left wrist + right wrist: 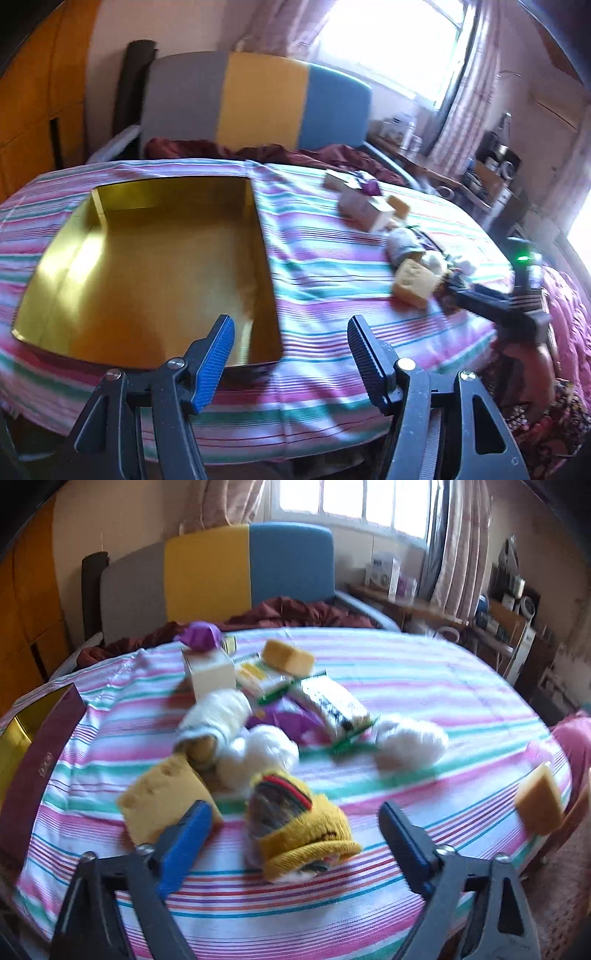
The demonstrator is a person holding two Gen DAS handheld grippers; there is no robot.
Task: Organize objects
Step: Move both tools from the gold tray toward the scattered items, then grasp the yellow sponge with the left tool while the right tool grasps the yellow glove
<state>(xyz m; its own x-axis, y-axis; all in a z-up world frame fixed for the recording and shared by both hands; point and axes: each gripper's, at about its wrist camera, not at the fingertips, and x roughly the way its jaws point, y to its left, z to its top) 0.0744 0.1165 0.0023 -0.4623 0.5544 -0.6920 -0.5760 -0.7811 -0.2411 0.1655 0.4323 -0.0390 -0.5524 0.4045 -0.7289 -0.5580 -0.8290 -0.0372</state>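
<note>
Crowding yellow knit sock (303,823): sponges (162,797), cotton (266,753).

The box (155,266) has a glossy, mirror-like gold lining, smooth as foil card; in the right wrist view its outer wall is matt maroon card. It rests on the bed's striped sheet (332,258), a woven cloth, matt and faintly rumpled. Right of the box, the yellow sponges (162,797) look porous and rough. Beyond them from the box, the yellow knitted sock (306,830) shows a ribbed, woolly weave, and the white balls (410,746) look fluffy, like cotton or yarn. The cream carton (212,674) is smooth paperboard. The left tool (291,354) has ridged pads and matt black plastic arms with shiny metal rivets.
</note>
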